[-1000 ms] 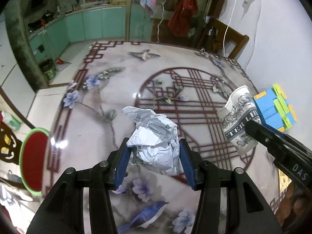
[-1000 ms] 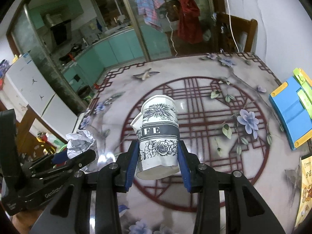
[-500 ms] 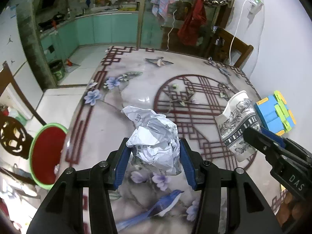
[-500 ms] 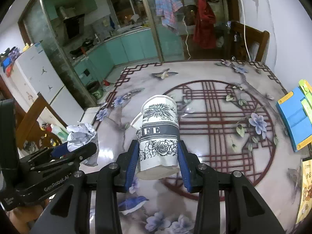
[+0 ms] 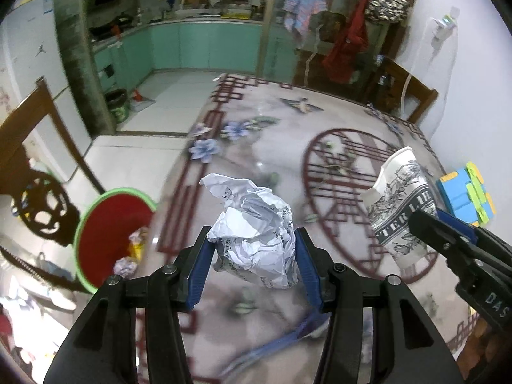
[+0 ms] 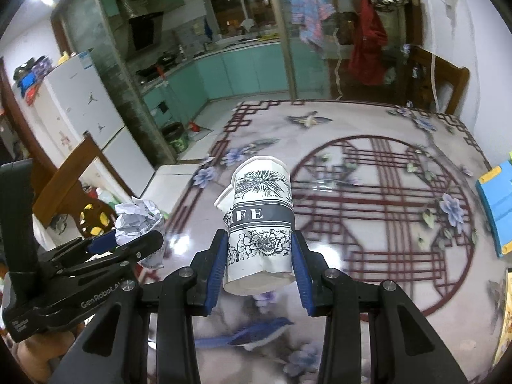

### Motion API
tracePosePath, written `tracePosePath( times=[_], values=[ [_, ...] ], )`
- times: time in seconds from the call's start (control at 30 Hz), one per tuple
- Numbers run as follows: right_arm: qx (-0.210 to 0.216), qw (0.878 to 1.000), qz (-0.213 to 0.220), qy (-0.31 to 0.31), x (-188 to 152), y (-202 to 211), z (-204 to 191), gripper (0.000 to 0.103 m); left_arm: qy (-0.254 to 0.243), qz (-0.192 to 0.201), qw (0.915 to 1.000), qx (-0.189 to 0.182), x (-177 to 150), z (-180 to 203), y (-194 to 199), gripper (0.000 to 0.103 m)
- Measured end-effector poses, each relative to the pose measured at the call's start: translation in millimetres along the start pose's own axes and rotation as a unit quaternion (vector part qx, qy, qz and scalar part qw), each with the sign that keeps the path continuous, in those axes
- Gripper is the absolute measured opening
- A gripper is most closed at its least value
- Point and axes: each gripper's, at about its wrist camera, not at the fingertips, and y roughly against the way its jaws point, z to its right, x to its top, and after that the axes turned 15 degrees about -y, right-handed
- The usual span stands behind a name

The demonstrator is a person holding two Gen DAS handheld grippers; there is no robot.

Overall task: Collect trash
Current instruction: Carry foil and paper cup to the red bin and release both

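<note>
Two pieces of trash are in hand, neither yet deposited. Left gripper (image 5: 254,267) has its blue pads clamped on either side of a crumpled ball of white printed paper (image 5: 256,235), which is held clear above the table. Right gripper (image 6: 259,270) is closed on the lower body of a dented white paper cup with black floral print (image 6: 260,224), carried upright with its rim crushed on one side; the same cup appears at the right of the left wrist view.

Both items are off the glossy table top with red lattice and flower pattern (image 6: 384,211), and no further loose litter is visible on the part of it in view. A blue and yellow-green block object (image 5: 467,196) sits near the far right edge; whether it counts as trash cannot be told.

Round red bin with a green rim (image 5: 107,236) stands on the floor beside the table's left edge and already holds several scraps.

Judgement: pickup complete for these two items; transfer over the bin and release remain.
</note>
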Motion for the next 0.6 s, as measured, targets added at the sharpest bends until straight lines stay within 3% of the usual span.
tracePosePath(
  times=[0.27, 0.6],
  values=[
    [0.029, 0.998, -0.032, 0.034, -22, -32, -67, 0.037, 0.039, -0.03, 0.9981, 0.038, -31, -70, -7, 0.049],
    [0.045, 0.995, -0.073, 0.057, -44, -89, -140, 0.037, 0.07, -0.059, 0.9942, 0.057, -53, -146, -18, 0.049]
  ],
)
